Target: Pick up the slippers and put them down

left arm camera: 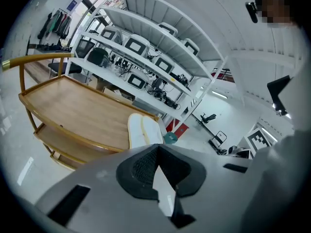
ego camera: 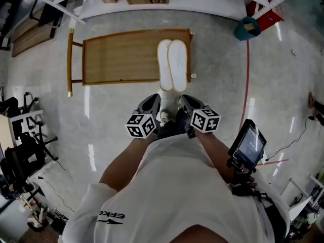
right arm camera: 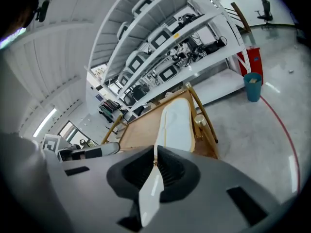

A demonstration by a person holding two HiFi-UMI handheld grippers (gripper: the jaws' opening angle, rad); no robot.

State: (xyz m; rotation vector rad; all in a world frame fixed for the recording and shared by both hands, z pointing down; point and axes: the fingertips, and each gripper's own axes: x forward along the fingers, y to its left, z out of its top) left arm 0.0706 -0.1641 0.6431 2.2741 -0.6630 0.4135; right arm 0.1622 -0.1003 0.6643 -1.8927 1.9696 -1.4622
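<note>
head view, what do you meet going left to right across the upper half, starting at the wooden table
wooden table (bare top) -> pair of white slippers lying on its right end -> teal bin on the floor

Two white slippers (ego camera: pixel 172 65) lie flat, side by side and touching, just ahead of the left gripper (ego camera: pixel 153 101) and right gripper (ego camera: pixel 185 102), clear of both.
</note>
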